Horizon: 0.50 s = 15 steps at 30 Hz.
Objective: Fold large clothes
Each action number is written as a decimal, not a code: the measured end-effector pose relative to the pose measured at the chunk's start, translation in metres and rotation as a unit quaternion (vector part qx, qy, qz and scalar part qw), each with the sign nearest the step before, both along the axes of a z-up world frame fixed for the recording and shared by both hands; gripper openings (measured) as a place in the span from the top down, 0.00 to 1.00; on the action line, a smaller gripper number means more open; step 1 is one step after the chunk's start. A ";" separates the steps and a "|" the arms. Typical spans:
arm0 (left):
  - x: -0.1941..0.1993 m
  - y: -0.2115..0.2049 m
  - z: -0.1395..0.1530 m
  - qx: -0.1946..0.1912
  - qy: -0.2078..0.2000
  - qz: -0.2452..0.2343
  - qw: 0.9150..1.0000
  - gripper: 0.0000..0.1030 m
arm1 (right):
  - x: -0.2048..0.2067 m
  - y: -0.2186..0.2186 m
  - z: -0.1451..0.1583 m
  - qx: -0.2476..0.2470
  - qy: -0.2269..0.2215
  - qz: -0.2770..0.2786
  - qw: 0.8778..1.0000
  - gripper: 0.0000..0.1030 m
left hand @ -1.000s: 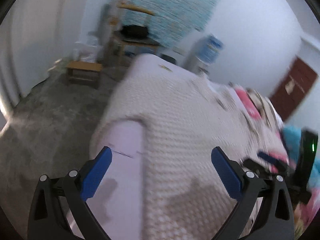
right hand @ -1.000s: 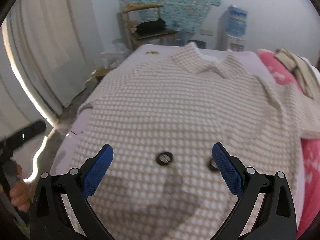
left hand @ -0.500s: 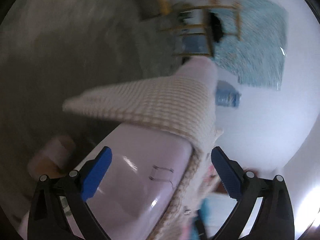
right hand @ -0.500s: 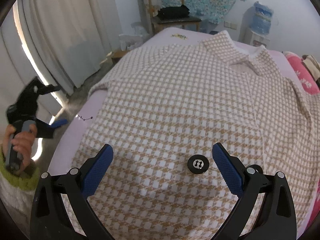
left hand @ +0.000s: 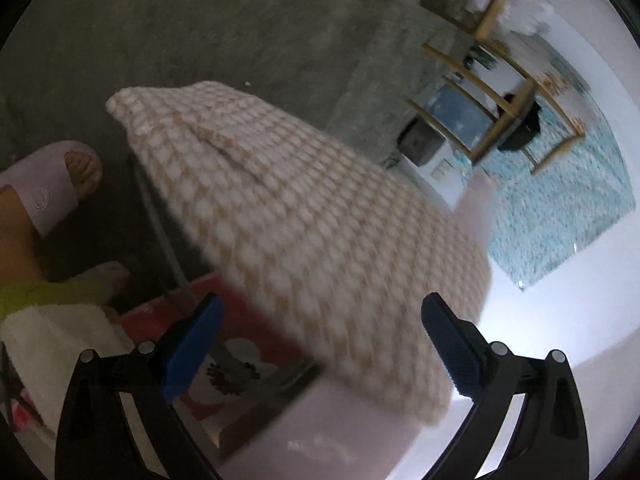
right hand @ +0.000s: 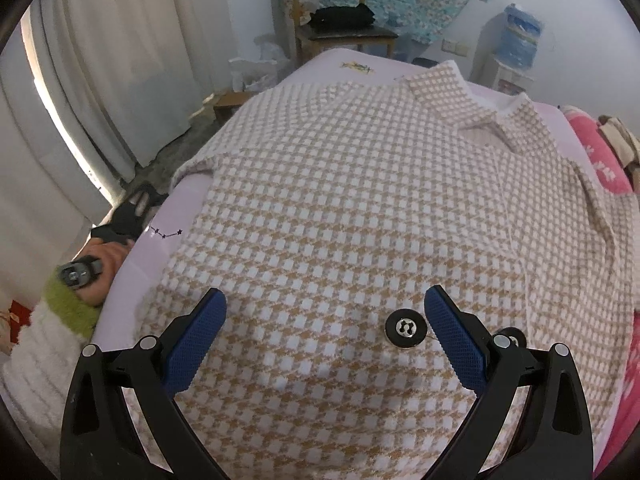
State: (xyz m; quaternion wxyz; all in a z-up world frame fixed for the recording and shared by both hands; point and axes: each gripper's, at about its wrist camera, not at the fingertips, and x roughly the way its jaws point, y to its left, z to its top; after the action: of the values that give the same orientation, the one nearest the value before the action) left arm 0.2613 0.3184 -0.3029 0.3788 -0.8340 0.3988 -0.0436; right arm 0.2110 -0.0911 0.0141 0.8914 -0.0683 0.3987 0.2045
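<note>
The left wrist view is dim and smeared by motion blur: the checked garment [left hand: 320, 224] is softened, and a white wall area is blown out at lower right. The right wrist view is sharp and evenly lit; daylight is admitted through a bright gap in the curtains [right hand: 100, 92]. Both frames are bent by fisheye distortion and ringed by black vignetting.

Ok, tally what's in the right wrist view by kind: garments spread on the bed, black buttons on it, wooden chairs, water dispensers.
Checked coat spread on the bed: 1
Black buttons: 2, the second partly hidden behind the right gripper
Wooden chair: 1
Water dispenser: 1
Total: 5
</note>
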 end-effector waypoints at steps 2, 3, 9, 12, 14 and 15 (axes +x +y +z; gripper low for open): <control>0.015 0.000 -0.003 0.002 0.009 0.004 1.000 0.19 | 0.000 -0.003 0.002 -0.002 -0.003 -0.009 1.000 0.08; 0.017 0.001 -0.003 -0.001 0.011 0.006 1.000 0.33 | -0.001 -0.005 0.003 -0.002 -0.004 -0.013 1.000 0.08; 0.019 0.028 0.004 0.072 0.036 0.025 0.996 0.87 | 0.000 -0.027 0.009 0.003 -0.011 -0.047 0.999 0.08; 0.022 0.060 0.069 0.246 0.030 0.016 0.969 0.91 | 0.000 -0.035 0.012 0.006 -0.019 -0.056 0.998 0.08; 0.024 0.071 0.125 0.351 0.014 0.013 0.936 0.91 | -0.002 -0.041 0.013 0.009 -0.025 -0.061 0.998 0.08; 0.025 0.074 0.158 0.402 -0.001 0.014 0.916 0.92 | -0.002 -0.044 0.013 0.010 -0.028 -0.065 0.997 0.08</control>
State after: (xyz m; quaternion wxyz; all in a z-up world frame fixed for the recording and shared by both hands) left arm 0.2864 0.3920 -0.1452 0.6827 -0.6170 0.3710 0.1250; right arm 0.2088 -0.1354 0.0272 0.9144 -0.0387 0.3748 0.1482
